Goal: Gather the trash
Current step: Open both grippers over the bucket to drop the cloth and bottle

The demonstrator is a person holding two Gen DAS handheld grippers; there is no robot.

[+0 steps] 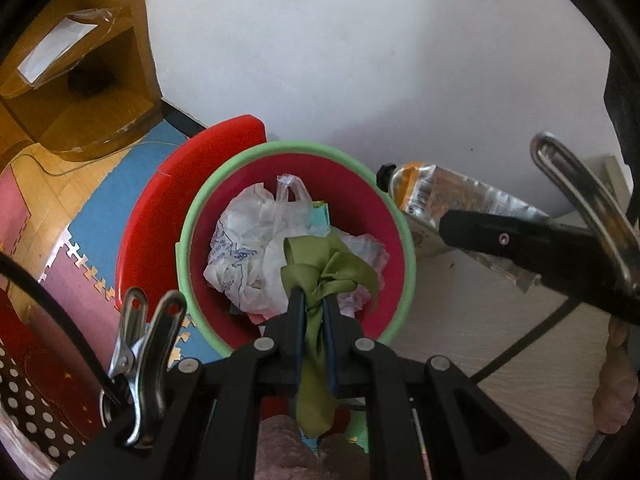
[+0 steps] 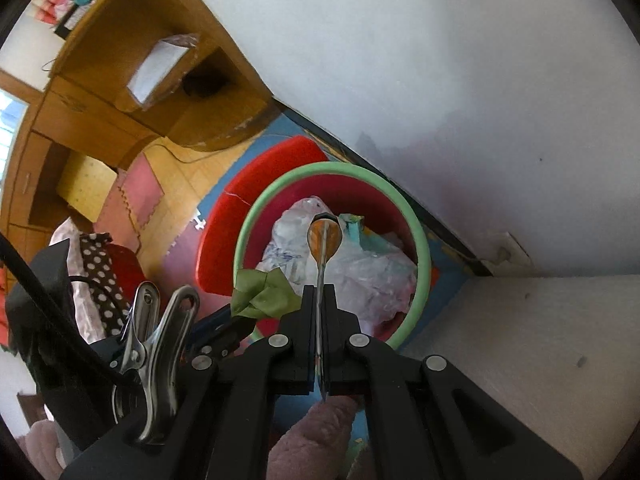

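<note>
**Both loads hanging over the bin**

Nearest my left lens, the left gripper (image 1: 312,300) is clenched on a green ribbon (image 1: 320,276), soft, limp and featherweight, dangling above the bin (image 1: 200,200). Inside lie crumpled plastic bags (image 1: 256,240). Right of the bin's middle, my right gripper (image 2: 319,300) pinches a flattened plastic bottle (image 2: 324,236) edge-on by its crushed tail: springy, slick, light.

A red bin (image 1: 394,216) is rimmed in green; an olive ribbon (image 1: 320,276) is seen; a dark cloth (image 2: 98,268) is dotted white; floor mats (image 1: 100,208) are coloured blue and pink.
</note>
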